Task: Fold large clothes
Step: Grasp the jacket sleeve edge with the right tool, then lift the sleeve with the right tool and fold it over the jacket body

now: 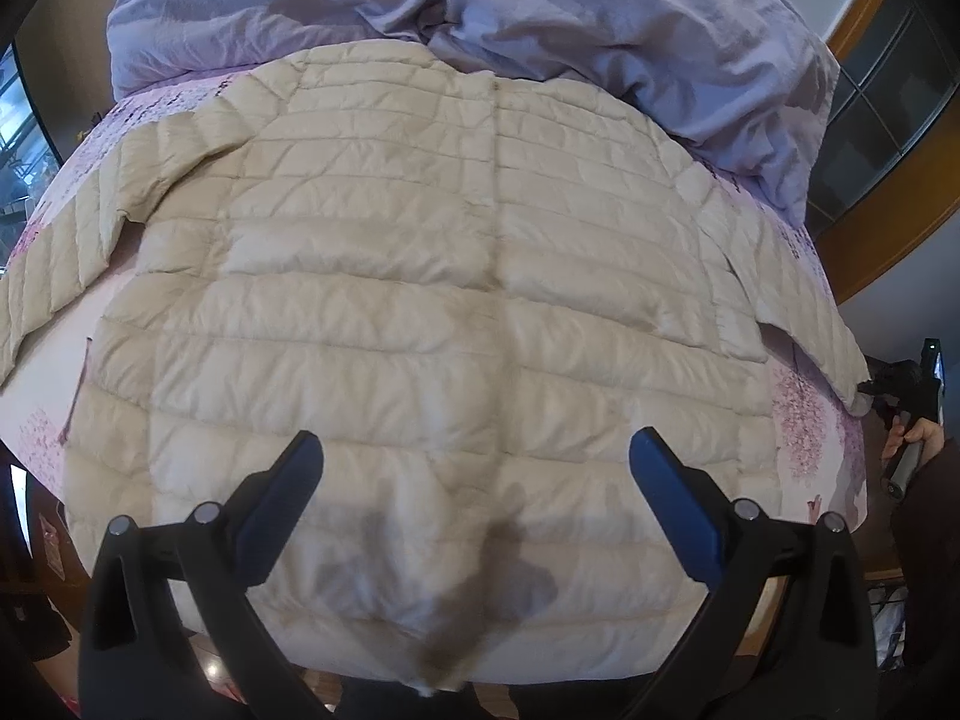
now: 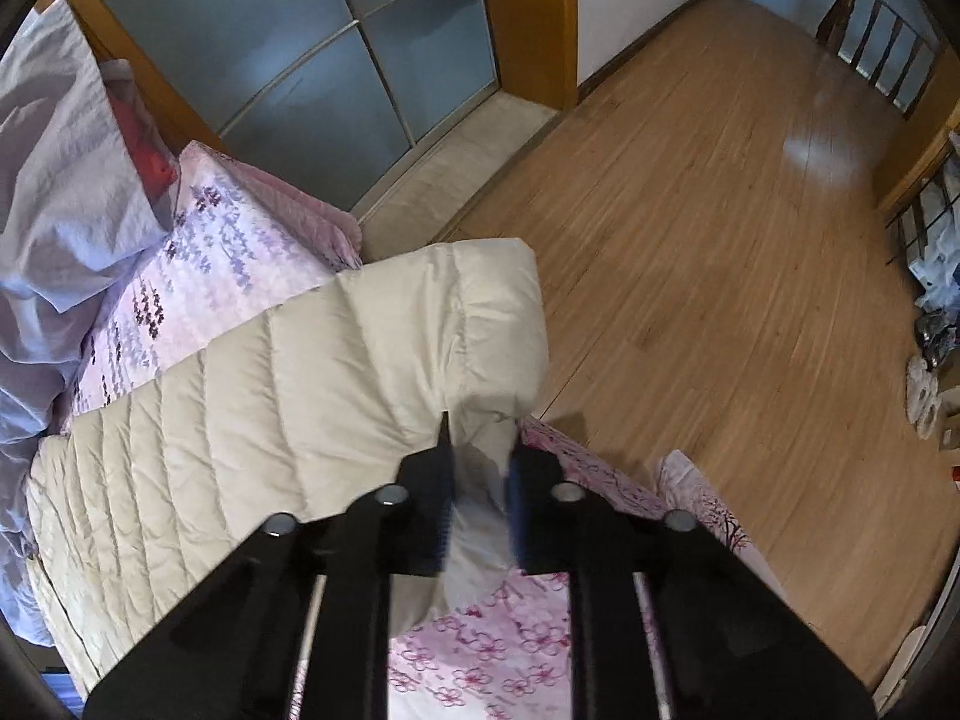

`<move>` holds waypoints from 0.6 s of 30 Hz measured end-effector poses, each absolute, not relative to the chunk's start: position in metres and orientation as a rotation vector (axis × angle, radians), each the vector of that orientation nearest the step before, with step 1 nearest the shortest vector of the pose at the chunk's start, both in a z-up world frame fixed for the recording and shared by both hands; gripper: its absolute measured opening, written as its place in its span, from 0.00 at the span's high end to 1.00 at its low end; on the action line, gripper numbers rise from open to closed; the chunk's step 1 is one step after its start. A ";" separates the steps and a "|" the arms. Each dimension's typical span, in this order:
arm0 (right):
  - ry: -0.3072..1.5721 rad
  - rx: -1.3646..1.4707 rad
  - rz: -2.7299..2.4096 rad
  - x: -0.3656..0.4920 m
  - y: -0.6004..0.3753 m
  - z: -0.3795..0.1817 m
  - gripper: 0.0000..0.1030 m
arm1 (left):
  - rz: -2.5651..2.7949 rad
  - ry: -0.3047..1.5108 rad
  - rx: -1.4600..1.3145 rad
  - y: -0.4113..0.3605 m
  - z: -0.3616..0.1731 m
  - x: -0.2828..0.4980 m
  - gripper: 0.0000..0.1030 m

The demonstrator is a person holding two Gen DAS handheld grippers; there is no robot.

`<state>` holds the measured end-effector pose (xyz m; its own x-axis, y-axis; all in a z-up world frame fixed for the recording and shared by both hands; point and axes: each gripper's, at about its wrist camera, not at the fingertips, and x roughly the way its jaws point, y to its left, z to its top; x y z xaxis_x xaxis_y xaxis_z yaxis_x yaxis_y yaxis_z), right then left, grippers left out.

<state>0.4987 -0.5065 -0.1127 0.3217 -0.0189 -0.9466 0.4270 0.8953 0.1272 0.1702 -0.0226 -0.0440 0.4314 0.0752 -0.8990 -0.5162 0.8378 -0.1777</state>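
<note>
A cream quilted down jacket (image 1: 432,276) lies spread flat on the bed with both sleeves out to the sides. My left gripper (image 1: 477,456) is open and empty, above the jacket's hem. My right gripper (image 2: 480,456) is shut on the cuff of the jacket's right sleeve (image 2: 384,348), which is lifted off the bed. It also shows at the far right of the left wrist view (image 1: 867,387), holding the sleeve end (image 1: 828,336).
A lilac duvet (image 1: 540,6) is bunched at the head of the bed, over the jacket's collar. The pink floral bedsheet (image 2: 480,648) covers the bed. Beyond the bed edge are a wooden floor (image 2: 720,240) and frosted glass sliding doors (image 2: 300,48).
</note>
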 end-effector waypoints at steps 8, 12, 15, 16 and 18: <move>1.109 0.274 -0.320 0.488 -0.454 -0.073 0.94 | 0.398 1.068 -0.447 0.041 -0.045 0.152 0.02; 1.078 0.252 -0.264 0.490 -0.414 -0.057 0.95 | 0.415 1.065 -0.437 0.070 -0.046 0.146 0.02; 1.074 0.241 -0.185 0.483 -0.375 -0.050 0.95 | 0.422 1.070 -0.432 0.083 -0.049 0.147 0.02; 1.075 0.237 -0.144 0.479 -0.359 -0.049 0.95 | 0.421 1.070 -0.433 0.085 -0.050 0.149 0.02; 1.080 0.232 -0.066 0.472 -0.332 -0.047 0.95 | 0.415 1.072 -0.438 0.089 -0.053 0.153 0.02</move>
